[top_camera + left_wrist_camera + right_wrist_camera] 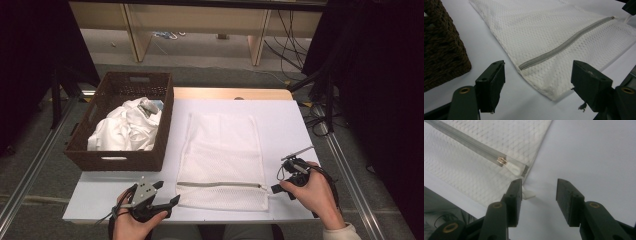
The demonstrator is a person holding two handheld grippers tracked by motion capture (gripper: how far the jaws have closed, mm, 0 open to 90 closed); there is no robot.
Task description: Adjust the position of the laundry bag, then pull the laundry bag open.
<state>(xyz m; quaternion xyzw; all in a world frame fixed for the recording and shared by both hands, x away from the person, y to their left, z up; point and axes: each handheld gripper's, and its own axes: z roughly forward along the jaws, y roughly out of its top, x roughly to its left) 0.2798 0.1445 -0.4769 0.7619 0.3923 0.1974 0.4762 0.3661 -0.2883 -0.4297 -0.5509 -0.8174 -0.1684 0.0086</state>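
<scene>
A white mesh laundry bag point(220, 150) lies flat mid-table, its grey zipper point(220, 185) closed along the near end. My left gripper point(167, 193) is open at the bag's near left corner. In the left gripper view the corner point(549, 92) lies between the jaws of the left gripper point(537, 85), and the zipper point(566, 45) runs off beyond. My right gripper point(281, 179) is open at the near right corner. In the right gripper view the white pull tab point(527, 194) sits beside one jaw of the right gripper point(539, 197), past the zipper slider point(502, 160).
A brown wicker basket point(120, 161) stands at the table's left with white clothes point(127, 127) heaped in it; its wall point(441, 50) is close to my left gripper. The white table point(290, 125) has bare surface right of the bag. Metal rails run along both sides.
</scene>
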